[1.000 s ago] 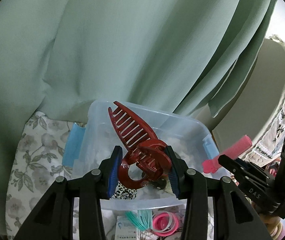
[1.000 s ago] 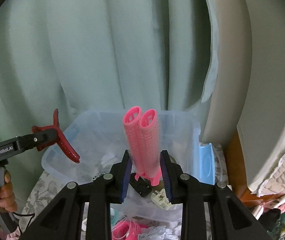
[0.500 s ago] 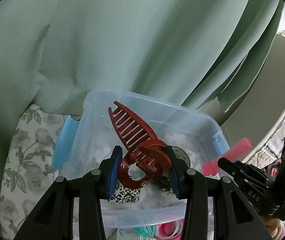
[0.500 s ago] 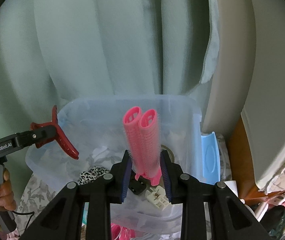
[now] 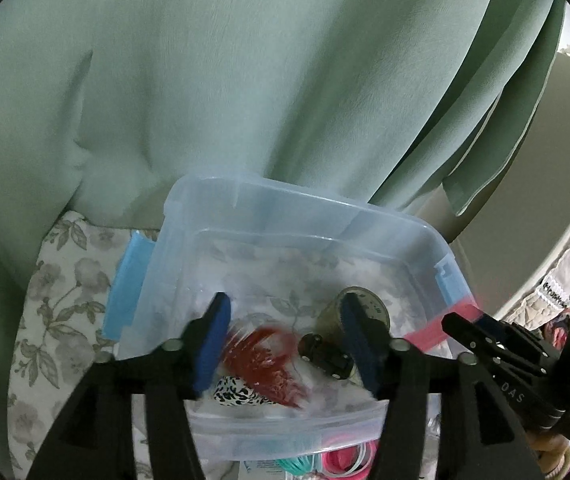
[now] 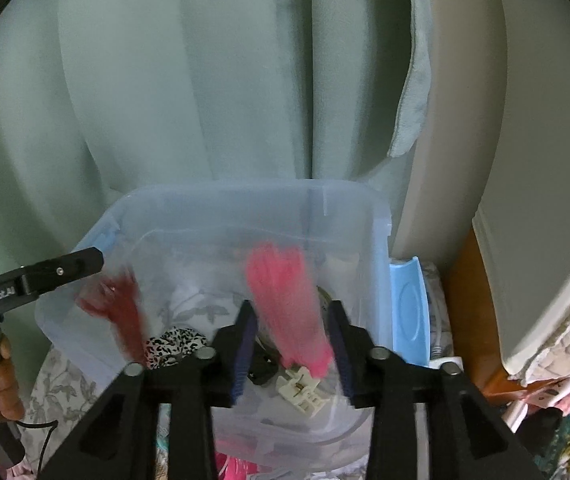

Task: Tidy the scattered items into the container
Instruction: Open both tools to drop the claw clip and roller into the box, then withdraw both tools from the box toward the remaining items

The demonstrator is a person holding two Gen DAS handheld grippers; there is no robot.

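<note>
Container (image 5: 405,220) top open; curtain (image 5: 245,80) close behind.

The surface is covered by a floral-print cloth (image 5: 51,308), grey leaves and blossoms on a pale ground. A clear plastic storage bin (image 5: 285,216) with light blue latch handles stands directly on this cloth, its far wall against a green curtain (image 5: 245,80). Just in front of the bin's near wall lie pink hair rings (image 5: 345,460) and teal hair ties (image 5: 297,465). A white cable (image 6: 439,344) lies beside the bin's right latch. Other small items there are too obscured to identify.
</note>
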